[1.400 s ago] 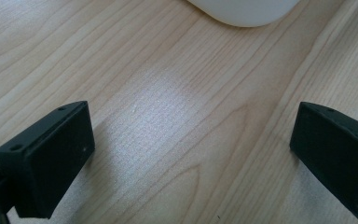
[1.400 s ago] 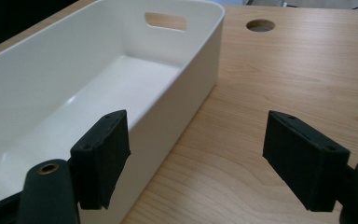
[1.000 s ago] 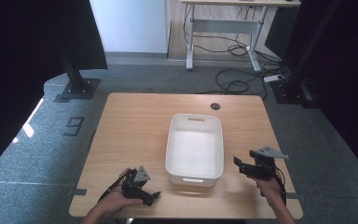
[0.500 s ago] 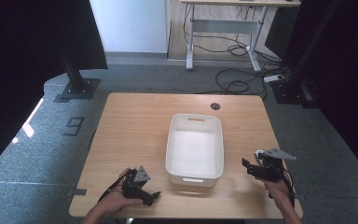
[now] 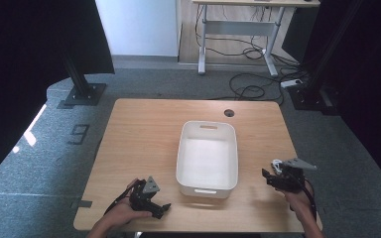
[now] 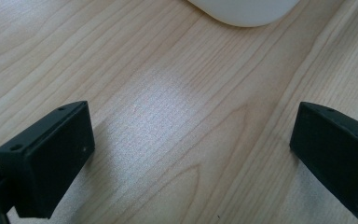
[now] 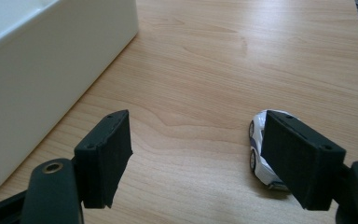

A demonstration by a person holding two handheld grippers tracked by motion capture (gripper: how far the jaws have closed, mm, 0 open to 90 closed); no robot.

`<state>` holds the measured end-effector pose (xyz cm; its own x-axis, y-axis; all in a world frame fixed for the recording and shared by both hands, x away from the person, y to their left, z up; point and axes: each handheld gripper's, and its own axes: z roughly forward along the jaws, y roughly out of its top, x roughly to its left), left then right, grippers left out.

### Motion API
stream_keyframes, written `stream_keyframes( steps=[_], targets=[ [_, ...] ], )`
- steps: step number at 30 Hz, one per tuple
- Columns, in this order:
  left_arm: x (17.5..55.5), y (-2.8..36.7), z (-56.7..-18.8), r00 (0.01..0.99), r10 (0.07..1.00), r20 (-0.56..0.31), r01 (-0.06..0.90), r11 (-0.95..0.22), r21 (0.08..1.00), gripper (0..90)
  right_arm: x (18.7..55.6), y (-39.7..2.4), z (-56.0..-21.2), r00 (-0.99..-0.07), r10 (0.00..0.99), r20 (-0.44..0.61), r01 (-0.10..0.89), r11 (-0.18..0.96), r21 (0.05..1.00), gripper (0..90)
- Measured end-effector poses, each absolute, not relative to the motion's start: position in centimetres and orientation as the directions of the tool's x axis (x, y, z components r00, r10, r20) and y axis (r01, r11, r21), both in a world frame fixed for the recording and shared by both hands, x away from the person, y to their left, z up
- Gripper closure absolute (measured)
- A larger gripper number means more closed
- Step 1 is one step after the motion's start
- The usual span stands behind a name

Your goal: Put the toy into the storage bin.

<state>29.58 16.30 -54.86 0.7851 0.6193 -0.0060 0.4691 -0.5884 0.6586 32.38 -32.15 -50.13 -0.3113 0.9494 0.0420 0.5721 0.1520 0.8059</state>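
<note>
Two grippers, both at the near edge of the wooden table (image 5: 149, 129), one on each side of the white tub (image 5: 207, 153). Right gripper (image 5: 273, 177) has shifted over the last second: earlier it sat closer to the tub's right wall, now it is farther right and slightly nearer the person, beside a small white toy car (image 7: 261, 147). In the right gripper view its jaws stand wide apart, nothing between them; the car sits on the table partly hidden behind the right-hand jaw, not inside the gap, and contact cannot be told. In the high view the car shows as a small white spot (image 5: 277, 163) just by the gripper. Likely meaning: the right hand is lining up to pick the car, grasp not yet made, jaws need to come around it.

Left gripper (image 5: 154, 204) has not moved in that time; it rests low near the tub's near-left corner. Left gripper view shows its jaws spread wide over bare wood, released, holding nothing, with the tub's rounded corner (image 6: 242, 11) at the top.

Tub: upright, empty, bare white floor, handle slots at both short ends. Car is outside it, well apart to its right.
</note>
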Motion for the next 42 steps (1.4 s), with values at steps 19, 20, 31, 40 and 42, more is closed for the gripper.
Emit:
stream_keyframes(
  steps=[19, 20, 31, 40, 42],
  targets=[
    [29.6, 16.3, -54.9, 0.785, 0.619, -0.006, 0.469, -0.588, 0.659, 0.0, 33.0, -33.4, -50.9, -0.294, 0.956, 0.022, 0.585, 0.161, 0.795, 25.0],
    [29.6, 16.3, -54.9, 0.785, 0.619, -0.006, 0.469, -0.588, 0.659, 0.0, 33.1, -33.4, -50.9, -0.291, 0.957, 0.024, 0.584, 0.158, 0.796, 25.1],
    [29.6, 16.3, -54.9, 0.785, 0.619, -0.006, 0.469, -0.589, 0.659, 0.0, 33.9, -34.8, -51.8, -0.247, 0.969, 0.024, 0.618, 0.138, 0.774, 25.3],
    [29.6, 16.3, -54.9, 0.785, 0.619, -0.006, 0.469, -0.588, 0.659, 0.0, 34.2, -35.4, -52.1, -0.223, 0.975, 0.019, 0.63, 0.129, 0.766, 25.5],
    [29.6, 16.3, -54.9, 0.785, 0.619, -0.006, 0.469, -0.588, 0.659, 0.0, 34.3, -35.6, -52.2, -0.216, 0.976, 0.025, 0.631, 0.12, 0.766, 25.8]
  ],
)
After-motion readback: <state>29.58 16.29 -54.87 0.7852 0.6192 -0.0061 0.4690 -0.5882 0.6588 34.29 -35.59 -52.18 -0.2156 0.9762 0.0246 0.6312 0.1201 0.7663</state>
